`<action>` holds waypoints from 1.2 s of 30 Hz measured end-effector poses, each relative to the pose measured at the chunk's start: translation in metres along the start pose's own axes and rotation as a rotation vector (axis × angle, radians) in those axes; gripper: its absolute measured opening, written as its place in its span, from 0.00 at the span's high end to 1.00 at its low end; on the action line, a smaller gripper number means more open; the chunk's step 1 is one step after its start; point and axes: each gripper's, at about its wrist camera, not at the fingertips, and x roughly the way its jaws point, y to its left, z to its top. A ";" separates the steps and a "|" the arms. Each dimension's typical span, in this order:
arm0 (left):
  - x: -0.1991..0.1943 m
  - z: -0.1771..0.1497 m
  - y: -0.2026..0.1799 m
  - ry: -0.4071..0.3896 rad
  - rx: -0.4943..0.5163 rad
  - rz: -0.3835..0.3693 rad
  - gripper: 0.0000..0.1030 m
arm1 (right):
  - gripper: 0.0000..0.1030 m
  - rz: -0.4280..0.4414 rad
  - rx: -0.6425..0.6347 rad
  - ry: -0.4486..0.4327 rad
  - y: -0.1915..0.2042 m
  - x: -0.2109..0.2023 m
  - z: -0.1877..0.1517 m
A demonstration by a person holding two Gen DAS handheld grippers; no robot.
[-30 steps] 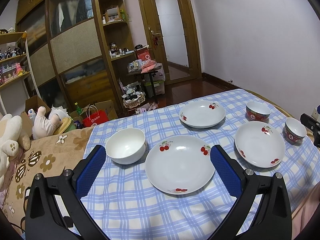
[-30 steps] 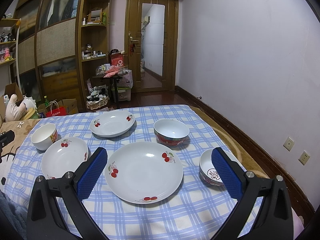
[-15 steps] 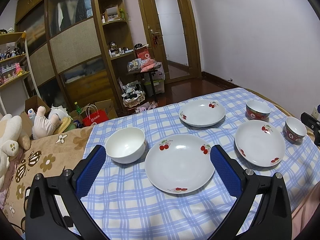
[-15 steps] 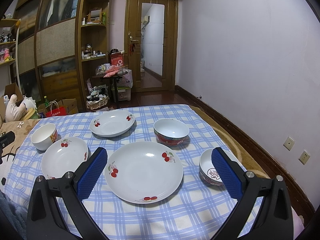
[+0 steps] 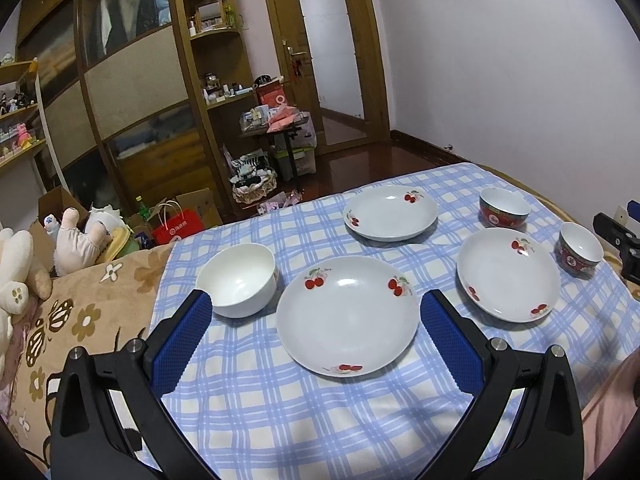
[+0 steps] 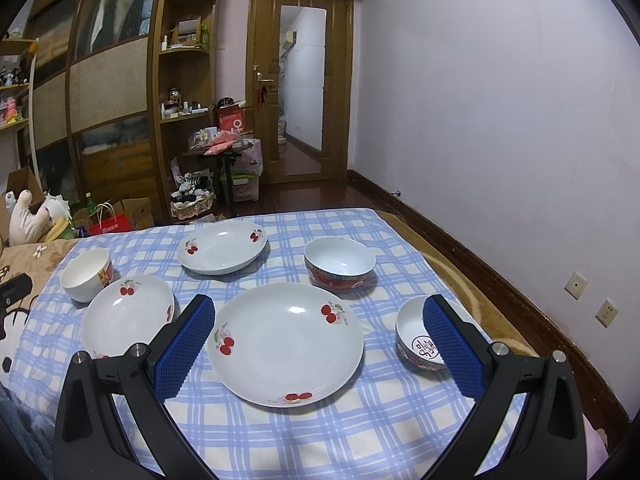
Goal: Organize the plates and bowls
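Note:
Three white cherry-print plates lie on a blue checked cloth (image 5: 256,408). My left gripper (image 5: 316,320) is open, hovering over the near-left plate (image 5: 347,314); a plain white bowl (image 5: 237,278) sits left of it. My right gripper (image 6: 318,320) is open over the near-right plate (image 6: 286,342), which also shows in the left wrist view (image 5: 508,274). The far plate (image 6: 222,246) lies behind. A large red bowl (image 6: 340,262) stands behind the right plate and a small red bowl (image 6: 420,340) to its right, partly hidden by my right finger (image 6: 452,344).
A beige flowered blanket (image 5: 80,320) with plush toys (image 5: 16,264) lies left of the cloth. Beyond the far edge are a wooden cabinet (image 5: 132,92), a cluttered small table (image 5: 276,128) and a door (image 6: 300,88). A wall (image 6: 500,100) runs along the right.
The left gripper has drifted slightly, the plates sitting a little higher in its view. The right gripper and all the dishes have not moved.

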 end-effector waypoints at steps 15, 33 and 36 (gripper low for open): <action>0.006 0.030 -0.036 -0.003 0.073 -0.001 0.01 | 0.00 0.025 0.124 0.006 -0.030 -0.002 0.025; 0.074 0.093 -0.100 -0.006 0.078 -0.113 0.01 | 0.00 0.043 0.239 0.119 -0.062 0.064 0.058; 0.093 0.096 -0.109 0.030 0.094 -0.125 0.01 | 0.00 0.032 0.257 0.154 -0.064 0.079 0.054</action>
